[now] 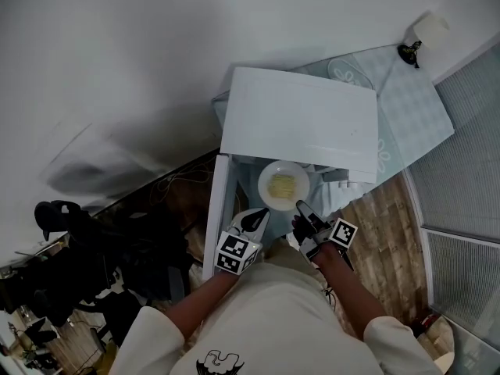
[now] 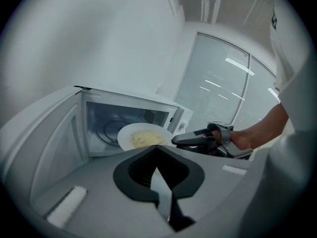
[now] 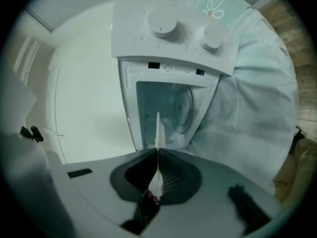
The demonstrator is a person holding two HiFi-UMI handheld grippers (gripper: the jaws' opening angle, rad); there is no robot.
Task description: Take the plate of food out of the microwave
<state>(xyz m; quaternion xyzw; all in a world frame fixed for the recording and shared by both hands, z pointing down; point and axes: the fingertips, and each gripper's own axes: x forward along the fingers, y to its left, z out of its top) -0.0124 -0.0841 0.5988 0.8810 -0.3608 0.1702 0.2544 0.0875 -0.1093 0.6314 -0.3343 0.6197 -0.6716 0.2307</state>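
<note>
Clamping the plate (image 3: 157, 127) edge-on between closed jaws, the right gripper (image 3: 157, 151) holds its right rim at the mouth of the microwave (image 3: 168, 38), with noodles (image 2: 144, 139) on top. The left gripper (image 2: 156, 149), jaws pressed together and empty, noses up to the near rim; contact cannot be told. The plate lies straight ahead of both, door (image 2: 49, 150) swung open at left, so the pull likely runs back toward the person.

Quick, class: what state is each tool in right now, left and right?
Left tool: closed, holding nothing.
Right tool: closed on the rim of the plate of noodles.
</note>
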